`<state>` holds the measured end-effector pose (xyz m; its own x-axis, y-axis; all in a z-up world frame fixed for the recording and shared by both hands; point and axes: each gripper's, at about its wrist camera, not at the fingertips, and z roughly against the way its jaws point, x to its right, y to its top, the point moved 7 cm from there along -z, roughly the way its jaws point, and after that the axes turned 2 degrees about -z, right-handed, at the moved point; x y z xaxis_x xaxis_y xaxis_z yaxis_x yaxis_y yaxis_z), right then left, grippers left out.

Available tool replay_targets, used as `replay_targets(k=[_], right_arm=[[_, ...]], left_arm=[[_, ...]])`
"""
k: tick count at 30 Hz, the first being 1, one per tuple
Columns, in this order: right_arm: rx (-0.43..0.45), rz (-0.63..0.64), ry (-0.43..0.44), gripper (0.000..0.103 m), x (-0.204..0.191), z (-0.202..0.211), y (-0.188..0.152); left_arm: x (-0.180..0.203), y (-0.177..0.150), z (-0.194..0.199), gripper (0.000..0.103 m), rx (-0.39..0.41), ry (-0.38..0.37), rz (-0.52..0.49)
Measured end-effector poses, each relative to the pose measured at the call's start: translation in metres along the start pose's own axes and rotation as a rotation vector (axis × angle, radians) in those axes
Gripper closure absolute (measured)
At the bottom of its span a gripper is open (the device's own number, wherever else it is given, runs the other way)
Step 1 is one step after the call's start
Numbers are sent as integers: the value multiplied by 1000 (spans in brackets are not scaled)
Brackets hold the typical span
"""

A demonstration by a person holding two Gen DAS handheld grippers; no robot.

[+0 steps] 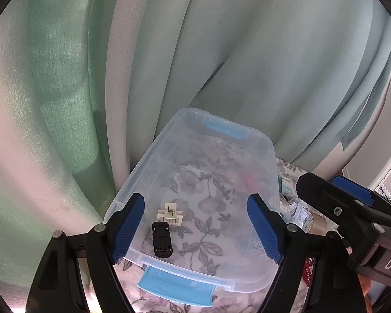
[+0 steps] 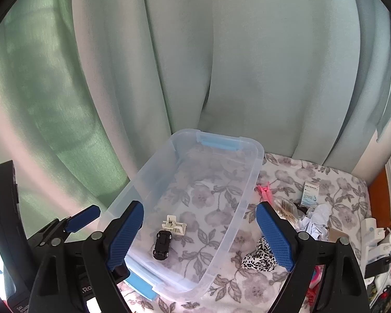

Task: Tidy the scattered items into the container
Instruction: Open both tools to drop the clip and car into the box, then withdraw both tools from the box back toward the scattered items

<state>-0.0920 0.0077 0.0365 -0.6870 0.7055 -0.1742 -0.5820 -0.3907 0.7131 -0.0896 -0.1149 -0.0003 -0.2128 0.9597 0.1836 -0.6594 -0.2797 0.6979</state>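
Left wrist view: the left gripper (image 1: 196, 225) hangs over the clear container (image 1: 143, 161), jaws wide apart and empty. Inside lie a black toy car (image 1: 162, 239) and a white clip (image 1: 170, 215).

Right wrist view: the right gripper (image 2: 200, 236) is spread and empty too. A leopard scrunchie (image 2: 258, 257) lies just beside the container (image 2: 153, 167) on the floral cloth (image 2: 333, 180).

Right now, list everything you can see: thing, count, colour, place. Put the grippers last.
Container: 1, clear with blue latches, on the floral cloth by the curtain.
Toy car: 1, black, inside the container, near end.
Claw clip: 1, cream, inside the container, just beyond the car.
Pink clip: 1, pink, on the cloth beside the container's right wall.
Scrunchie: 1, black-and-white spotted, on the cloth right of the container.
Small box: 1, white and blue, further right.
Crumpled paper: 1, white, near the box.
Curtain: 1, pale green, behind.
Left gripper: open, empty.
Right gripper: open, empty.
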Motion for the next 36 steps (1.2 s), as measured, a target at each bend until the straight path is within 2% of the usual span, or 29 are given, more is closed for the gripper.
replay_targets(k=[22,36], right_arm=[[41,-73,-14,12,32,33,-12],[38,-189,-60,12,84,49,-31]], left_arm=[[41,-2,18,21,28,-3,-94],[80,-14,13,21,-13,-24,-158]])
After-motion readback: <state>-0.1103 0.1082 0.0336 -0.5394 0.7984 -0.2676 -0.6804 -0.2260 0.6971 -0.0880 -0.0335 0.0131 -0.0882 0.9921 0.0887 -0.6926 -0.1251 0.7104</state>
